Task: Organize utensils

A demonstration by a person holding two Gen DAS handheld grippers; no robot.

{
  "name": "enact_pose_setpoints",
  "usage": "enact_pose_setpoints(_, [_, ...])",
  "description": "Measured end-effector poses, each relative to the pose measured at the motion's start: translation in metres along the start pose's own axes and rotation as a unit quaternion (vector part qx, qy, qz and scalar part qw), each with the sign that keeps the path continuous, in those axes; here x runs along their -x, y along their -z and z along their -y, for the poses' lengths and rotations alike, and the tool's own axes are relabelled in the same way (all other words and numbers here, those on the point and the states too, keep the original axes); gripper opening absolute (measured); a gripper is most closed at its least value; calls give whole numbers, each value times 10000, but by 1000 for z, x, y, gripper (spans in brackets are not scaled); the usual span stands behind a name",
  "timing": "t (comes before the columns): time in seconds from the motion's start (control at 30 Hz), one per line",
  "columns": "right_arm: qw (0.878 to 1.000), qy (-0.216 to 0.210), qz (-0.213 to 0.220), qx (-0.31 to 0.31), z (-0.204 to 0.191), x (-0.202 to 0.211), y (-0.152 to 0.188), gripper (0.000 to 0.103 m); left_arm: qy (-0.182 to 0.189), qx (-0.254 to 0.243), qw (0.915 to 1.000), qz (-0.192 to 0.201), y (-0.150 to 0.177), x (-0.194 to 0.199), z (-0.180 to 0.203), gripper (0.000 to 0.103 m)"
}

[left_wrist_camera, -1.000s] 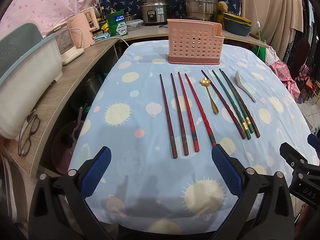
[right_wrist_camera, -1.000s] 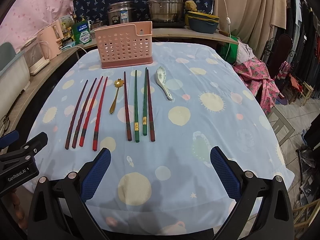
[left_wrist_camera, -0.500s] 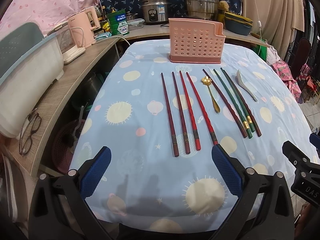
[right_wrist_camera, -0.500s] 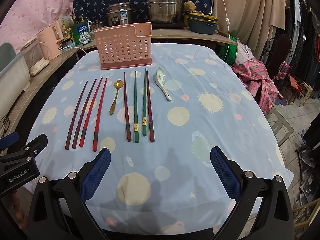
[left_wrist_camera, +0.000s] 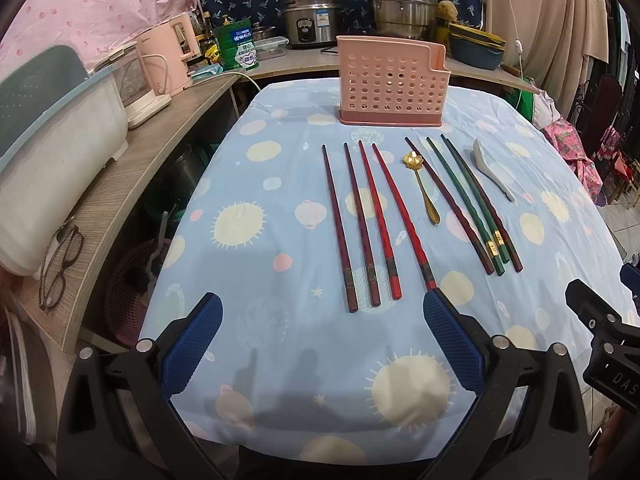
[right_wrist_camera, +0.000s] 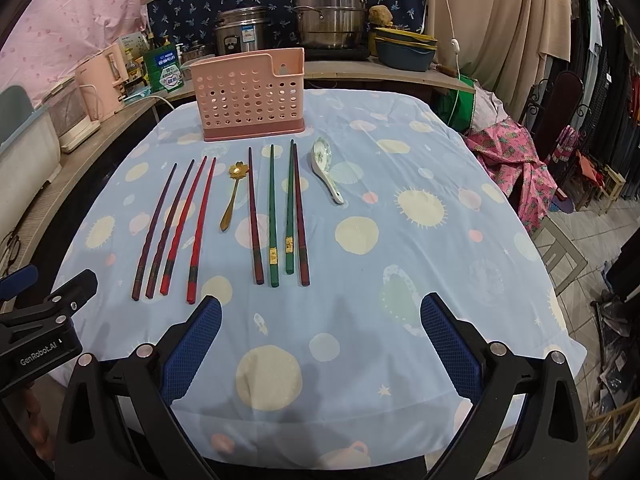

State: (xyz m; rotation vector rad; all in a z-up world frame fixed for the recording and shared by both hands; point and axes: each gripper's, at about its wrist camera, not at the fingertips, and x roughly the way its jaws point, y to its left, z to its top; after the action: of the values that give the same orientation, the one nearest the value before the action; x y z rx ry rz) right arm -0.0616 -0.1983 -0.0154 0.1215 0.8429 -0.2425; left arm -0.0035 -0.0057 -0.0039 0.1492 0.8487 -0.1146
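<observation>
while both grippers, left and right, hang open and empty, nothing is picked yet; next, close on chopsticks ahead, then reach the rack beyond.

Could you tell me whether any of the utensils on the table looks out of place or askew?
Nothing is spilled or damaged. One oddity: the dark red chopsticks on the right are split as a pair, with the two green chopsticks between them.
</observation>
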Motion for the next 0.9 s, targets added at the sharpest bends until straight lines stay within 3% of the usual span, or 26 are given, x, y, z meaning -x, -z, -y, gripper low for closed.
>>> enact_pose_setpoints(0.63, [10000, -5, -3, 3, 0, 0, 0, 96, -14, -8, 9999, -115, -1, -5, 0, 96])
enact_pose_setpoints(0.9, [9996, -50, -138, -229, 8, -15, -5, 96, 128, 603, 9969, -495, -9, -38, -32, 96])
